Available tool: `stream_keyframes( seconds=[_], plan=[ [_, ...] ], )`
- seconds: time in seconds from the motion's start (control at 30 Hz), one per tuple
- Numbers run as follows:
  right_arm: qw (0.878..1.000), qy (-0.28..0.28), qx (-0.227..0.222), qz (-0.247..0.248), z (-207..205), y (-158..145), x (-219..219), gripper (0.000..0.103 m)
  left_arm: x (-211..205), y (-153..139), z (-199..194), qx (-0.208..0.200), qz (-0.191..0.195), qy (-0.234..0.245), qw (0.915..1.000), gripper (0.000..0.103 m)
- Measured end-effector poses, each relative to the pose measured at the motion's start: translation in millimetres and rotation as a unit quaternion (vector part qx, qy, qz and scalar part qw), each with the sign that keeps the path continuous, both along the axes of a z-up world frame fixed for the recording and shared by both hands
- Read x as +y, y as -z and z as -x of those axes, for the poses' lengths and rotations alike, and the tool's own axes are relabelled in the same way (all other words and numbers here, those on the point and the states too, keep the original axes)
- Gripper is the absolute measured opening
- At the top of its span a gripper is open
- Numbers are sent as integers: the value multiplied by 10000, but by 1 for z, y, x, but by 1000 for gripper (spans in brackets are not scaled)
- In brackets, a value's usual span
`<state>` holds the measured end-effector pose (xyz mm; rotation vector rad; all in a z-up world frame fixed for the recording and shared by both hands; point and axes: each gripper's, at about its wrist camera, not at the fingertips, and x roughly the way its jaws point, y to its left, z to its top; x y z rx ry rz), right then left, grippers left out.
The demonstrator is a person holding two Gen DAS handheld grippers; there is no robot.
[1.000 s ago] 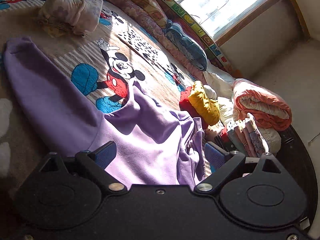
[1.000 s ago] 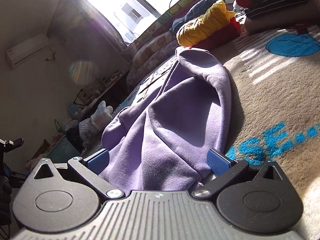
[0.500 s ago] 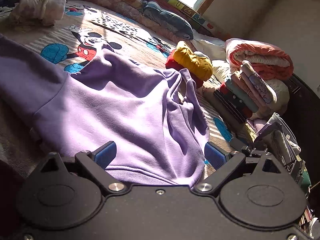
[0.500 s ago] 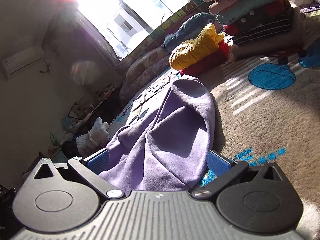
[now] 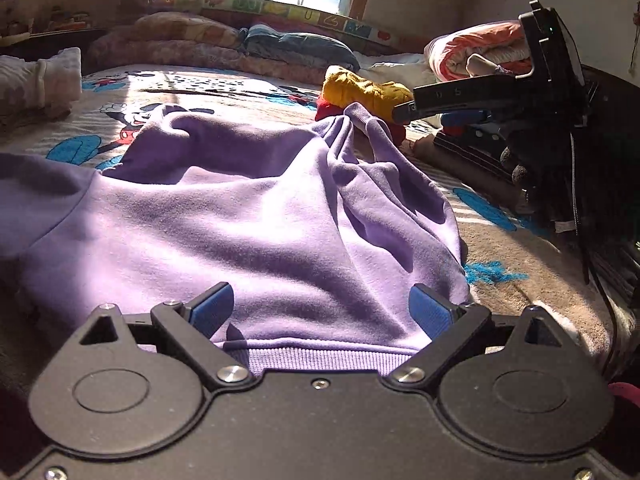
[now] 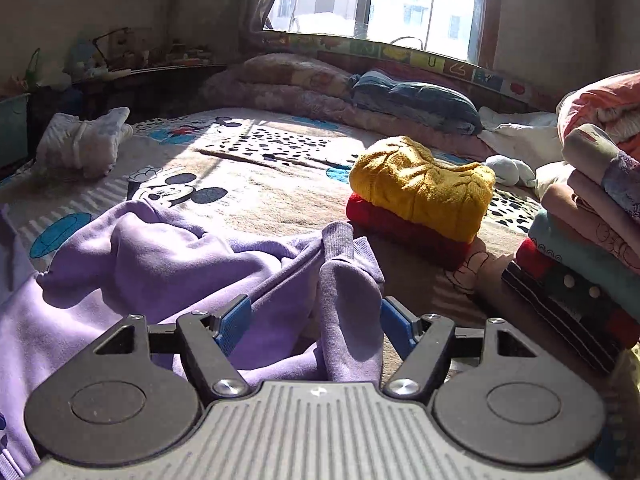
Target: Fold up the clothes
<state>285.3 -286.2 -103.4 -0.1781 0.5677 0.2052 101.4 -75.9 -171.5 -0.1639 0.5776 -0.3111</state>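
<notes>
Purple sweatshirt (image 5: 256,232) lies between the wide-spread fingers of left gripper (image 5: 320,308) and right gripper (image 6: 316,320).

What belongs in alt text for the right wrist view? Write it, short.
A crumpled lilac fleece sweatshirt lies on a cartoon-mouse printed bedspread, one ribbed cuff between the open jaws of the right gripper. Beyond it a folded mustard knitted sweater sits on a folded red garment, with a taller stack of folded clothes at the right and a sunlit window behind.
</notes>
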Motion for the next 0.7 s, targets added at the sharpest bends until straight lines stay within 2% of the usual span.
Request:
stream_keyframes(
  seconds=[0.07, 0.2, 0.27, 0.33, 0.4, 0.47, 0.53, 0.6, 0.7],
  plan=[
    [9994, 25, 143, 299, -23, 6, 10, 63, 4, 3, -6, 110, 124, -57, 9998, 95],
    [9961, 178, 426, 746, -57, 19, 20, 62, 15, 5, -14, 199, 332, -207, 9990, 95],
    [9945, 226, 522, 878, -67, 25, 21, 55, 20, 6, -17, 241, 456, -257, 9983, 95],
    [9931, 271, 618, 954, -75, 29, 21, 53, 23, 7, -18, 265, 524, -299, 9978, 95],
    [9927, 300, 690, 946, -81, 32, 19, 43, 26, 8, -19, 275, 579, -299, 9975, 95],
    [9944, 355, 712, 688, -84, 29, 12, 18, 26, 8, -19, 268, 584, -291, 9975, 95],
    [9962, 472, 680, 256, -84, 22, -1, 11, 27, 8, -18, 251, 583, -284, 9976, 95],
    [9959, 615, 564, -348, -78, 12, -18, 9, 28, 8, -17, 239, 605, -286, 9975, 95],
    [9870, 891, 270, -1311, -61, -4, -53, 9, 30, 8, -16, 212, 650, -286, 9973, 95]
  ],
)
